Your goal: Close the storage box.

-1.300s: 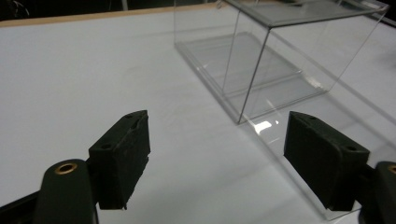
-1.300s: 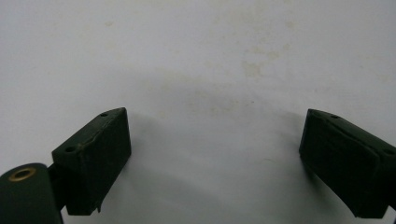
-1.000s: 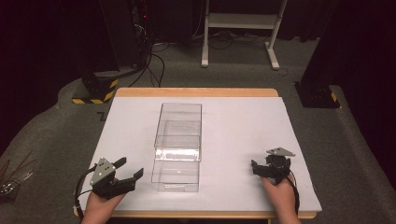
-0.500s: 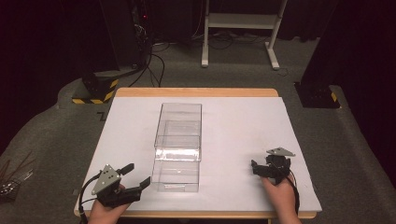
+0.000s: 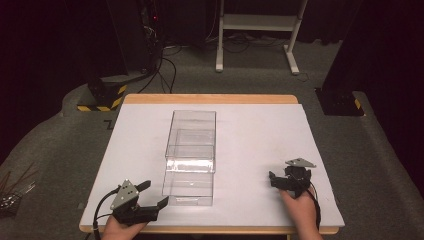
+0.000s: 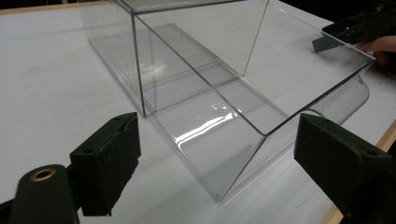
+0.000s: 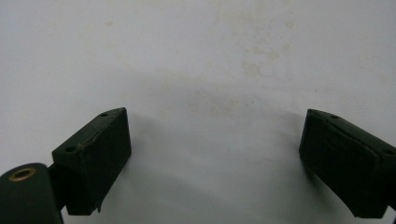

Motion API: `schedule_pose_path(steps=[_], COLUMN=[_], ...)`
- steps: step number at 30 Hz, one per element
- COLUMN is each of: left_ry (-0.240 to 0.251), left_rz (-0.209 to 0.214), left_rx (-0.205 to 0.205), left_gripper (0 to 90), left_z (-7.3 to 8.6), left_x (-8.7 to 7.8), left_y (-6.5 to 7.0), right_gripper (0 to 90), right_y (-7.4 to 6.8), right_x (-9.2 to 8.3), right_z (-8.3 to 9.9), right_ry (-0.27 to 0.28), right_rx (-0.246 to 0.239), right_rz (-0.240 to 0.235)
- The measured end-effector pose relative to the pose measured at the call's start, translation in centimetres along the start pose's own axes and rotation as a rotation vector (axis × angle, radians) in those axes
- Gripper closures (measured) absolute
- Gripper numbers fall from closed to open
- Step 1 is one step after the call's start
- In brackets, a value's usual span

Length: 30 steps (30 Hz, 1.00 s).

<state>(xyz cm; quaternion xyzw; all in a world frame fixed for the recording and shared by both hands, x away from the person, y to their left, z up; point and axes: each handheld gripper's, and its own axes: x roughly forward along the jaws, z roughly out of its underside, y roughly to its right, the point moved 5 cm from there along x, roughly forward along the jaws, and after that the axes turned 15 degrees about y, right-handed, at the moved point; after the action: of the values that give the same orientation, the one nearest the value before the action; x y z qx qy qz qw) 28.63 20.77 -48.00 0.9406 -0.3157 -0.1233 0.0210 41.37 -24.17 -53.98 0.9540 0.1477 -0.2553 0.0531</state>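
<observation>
Table (image 5: 260,145): wooden-edged top under a white cover, standing on grey carpet.

Clear plastic box (image 5: 192,145): long transparent housing near the table centre, slightly left of the midline, long axis running away from the person. Drawer section (image 5: 189,187) pulled out toward the near edge, its curved front lip nearest the person. In the left gripper view, open drawer corner (image 6: 243,154) seen straight ahead between the jaws, housing (image 6: 187,51) behind it, nothing inside.

Left gripper (image 5: 150,197): at the near left corner of the table, just beside the drawer's near left corner, not touching it. Jaws spread wide and just opened further; no object pressed between the pads, though the drawer corner lies on the line between them in the left gripper view (image 6: 205,168). Held in the left hand (image 5: 120,230) at the table edge, cable trailing off to the left.

Right gripper (image 5: 280,179): near the right edge of the table, well apart from the box, held in the right hand (image 5: 300,212). Jaws wide apart in the right gripper view (image 7: 215,163), with bare, faintly stained white cover (image 7: 210,70) between and beyond them. Nothing held.
</observation>
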Motion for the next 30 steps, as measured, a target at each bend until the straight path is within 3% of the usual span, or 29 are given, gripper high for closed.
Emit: schedule_pose_path(steps=[7,14,23,30], left_ry=[-0.043,-0.048,-0.043,-0.028], left_rz=[0.017,0.029,0.063,0.028], left_rx=[0.005,0.003,0.051,0.076], left_gripper=[16.6,23.5,36.3,44.9], left_z=[1.1,1.5,1.8,1.5], left_x=[0.7,1.2,1.7,2.0], left_y=[0.2,0.5,1.5,1.9], right_gripper=[8.9,8.9,8.9,8.9], right_y=[0.0,0.0,0.0,0.0], right_x=[0.0,0.0,0.0,0.0], right_z=[0.0,0.0,0.0,0.0], right_ry=[0.0,-0.001,0.0,0.0], right_rx=[0.001,0.004,-0.001,-0.001], right_rz=[0.0,0.002,0.0,0.0])
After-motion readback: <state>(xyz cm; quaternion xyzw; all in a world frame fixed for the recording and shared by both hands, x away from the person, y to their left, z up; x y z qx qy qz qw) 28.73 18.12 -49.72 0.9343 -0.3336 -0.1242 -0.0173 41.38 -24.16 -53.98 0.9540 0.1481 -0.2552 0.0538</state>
